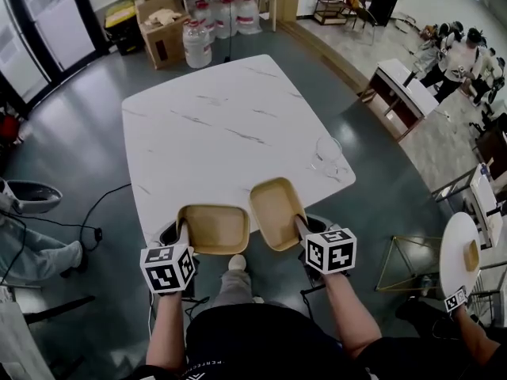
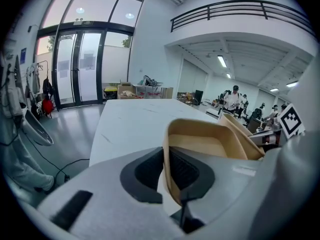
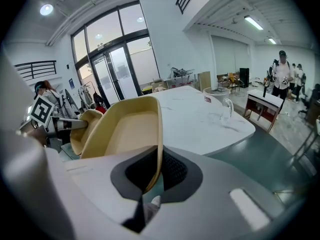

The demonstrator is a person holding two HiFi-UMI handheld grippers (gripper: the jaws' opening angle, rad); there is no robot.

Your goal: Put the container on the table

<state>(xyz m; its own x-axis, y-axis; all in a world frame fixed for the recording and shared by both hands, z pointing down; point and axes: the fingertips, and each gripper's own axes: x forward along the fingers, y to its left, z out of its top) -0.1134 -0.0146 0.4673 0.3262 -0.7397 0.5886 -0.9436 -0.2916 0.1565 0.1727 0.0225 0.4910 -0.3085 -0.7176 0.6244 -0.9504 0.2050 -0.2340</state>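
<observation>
In the head view, a white marbled table (image 1: 222,117) fills the middle. The left gripper (image 1: 184,233) is clamped on the near rim of the left container (image 1: 214,228), a shallow beige tray over the table's near edge. Just beside it, the right gripper (image 1: 301,226) grips the near rim of the right container (image 1: 275,210), a matching tray angled toward the table's middle. Whether either tray touches the top cannot be told. A clear glass (image 1: 329,150) stands near the table's right edge, well apart from both.

In the left gripper view, the left gripper's (image 2: 167,171) jaws are closed on the thin wall of the left container (image 2: 205,139), which points out over the table (image 2: 135,119). The right container (image 2: 245,134) shows just behind it.

In the right gripper view, the right gripper (image 3: 156,171) pinches the rim of the right container (image 3: 127,129), which is tipped steeply on its side. The left container (image 3: 82,126) sits close at its left. The glass (image 3: 226,109) stands farther out on the table (image 3: 195,119).
</observation>
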